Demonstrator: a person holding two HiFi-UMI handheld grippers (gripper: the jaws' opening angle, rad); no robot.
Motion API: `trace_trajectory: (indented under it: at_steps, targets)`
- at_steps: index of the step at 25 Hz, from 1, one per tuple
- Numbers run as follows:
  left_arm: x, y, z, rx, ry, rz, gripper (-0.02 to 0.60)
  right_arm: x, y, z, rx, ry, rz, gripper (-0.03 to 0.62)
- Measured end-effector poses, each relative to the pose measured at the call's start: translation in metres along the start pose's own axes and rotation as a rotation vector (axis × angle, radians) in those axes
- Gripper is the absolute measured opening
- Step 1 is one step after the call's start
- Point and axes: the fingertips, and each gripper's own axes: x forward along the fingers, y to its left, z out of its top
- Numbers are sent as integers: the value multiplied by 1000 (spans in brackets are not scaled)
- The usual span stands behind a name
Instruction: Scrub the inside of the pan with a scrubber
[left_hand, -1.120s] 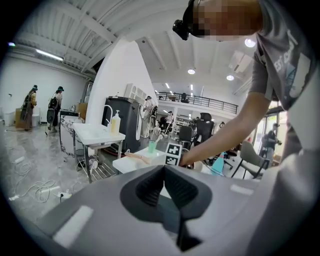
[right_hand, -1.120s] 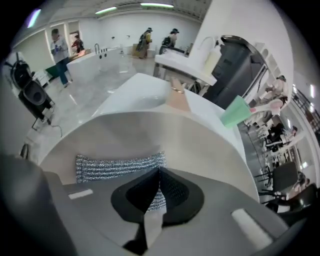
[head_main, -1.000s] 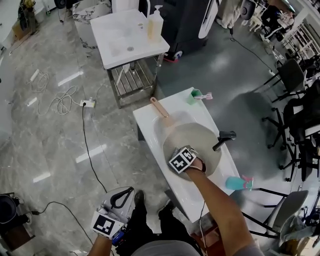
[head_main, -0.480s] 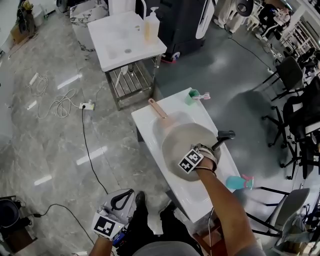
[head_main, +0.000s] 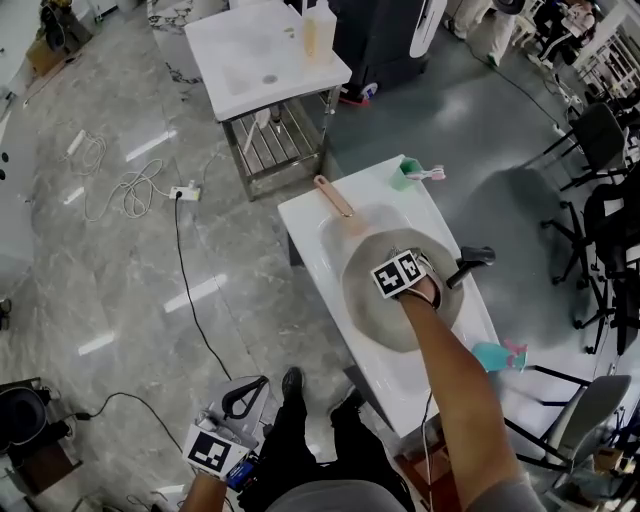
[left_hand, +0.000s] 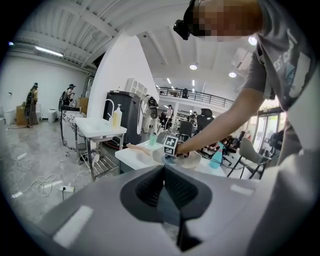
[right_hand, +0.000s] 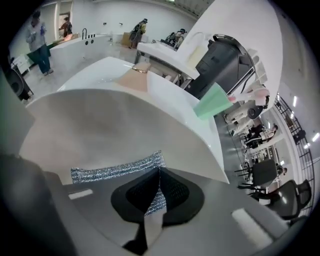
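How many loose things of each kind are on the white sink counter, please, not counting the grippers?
Pan: 1
Scrubber: 1
Green cup: 1
Toothbrush: 1
Teal spray bottle: 1
Total: 5

Right arm (head_main: 452, 385) reaches out over the pan (head_main: 372, 320), elbow nearly straight. Right gripper (head_main: 402, 268) is tipped steeply down inside the pan, jaws pinched on the scrubber (right_hand: 117, 172). Left gripper (head_main: 245, 395) is held low, well clear of the pan on its near left side, jaws together with nothing between them.
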Motion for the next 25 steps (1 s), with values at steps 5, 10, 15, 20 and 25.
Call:
trace_trajectory:
  at_steps: [5, 10, 15, 20, 25]
  targets:
    - [3, 0, -1, -21, 8, 0, 2, -14, 43, 33, -134, -88, 90, 12]
    - [9, -8, 9, -17, -15, -14, 2, -40, 95, 27, -294, -125, 178, 11]
    - [12, -14, 12, -12, -21, -21, 2, -55, 112, -8, -423, -91, 185, 10]
    - [11, -20, 15, 37, -51, -21, 2, -55, 90, -40, -484, -17, 116, 9]
    - [11, -34, 26, 19, -42, -38, 2, -46, 58, -67, -500, 89, 34, 9]
